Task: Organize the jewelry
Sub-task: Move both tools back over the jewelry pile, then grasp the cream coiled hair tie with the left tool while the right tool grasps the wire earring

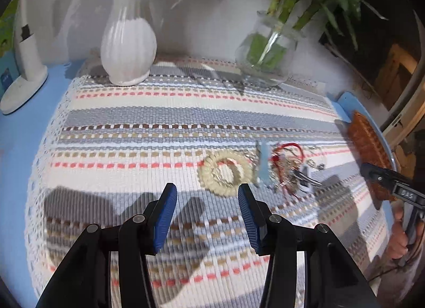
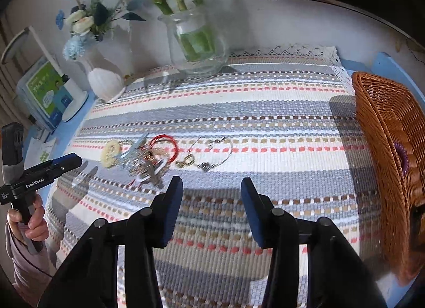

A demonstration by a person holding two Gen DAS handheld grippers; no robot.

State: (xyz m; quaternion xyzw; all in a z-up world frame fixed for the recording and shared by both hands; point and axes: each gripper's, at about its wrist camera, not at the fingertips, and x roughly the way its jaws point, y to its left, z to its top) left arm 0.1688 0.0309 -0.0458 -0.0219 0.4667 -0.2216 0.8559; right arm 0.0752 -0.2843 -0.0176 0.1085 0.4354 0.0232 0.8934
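**A:** Both sets of jaws stood apart and held nothing. The left gripper (image 1: 207, 191) hovered low over the striped mat (image 1: 159, 111), its blue pads (image 1: 166, 217) framing bare weave at lower centre of the left view.

**B:** And the right gripper (image 2: 211, 185) was likewise spread wide, empty, pointed at the mat's middle in its own view.

**A:** The jewelry pile (image 1: 281, 167) lay just past the left gripper's far fingertip, right of centre: a cream beaded bracelet (image 1: 223, 172), then a tangle with a red cord loop (image 1: 289, 148) and a pale blue piece I couldn't identify.

**B:** From the right view the silver bangle (image 2: 215, 154) sat a little apart from the tangle, nearest my jaws. The wicker basket (image 2: 385, 148) filled the right edge, with something purple (image 2: 402, 159) already inside.

**A:** So, sorting under way, I'd judge, and this was the approach to a fresh pick.

**B:** Agreed. The next move probably called for closing on one piece and lifting it clear without dragging the knot along.

**A:** Pose-wise, each handle was gripped from below by a hand (image 2: 28, 221), both tools angled down toward the pile.
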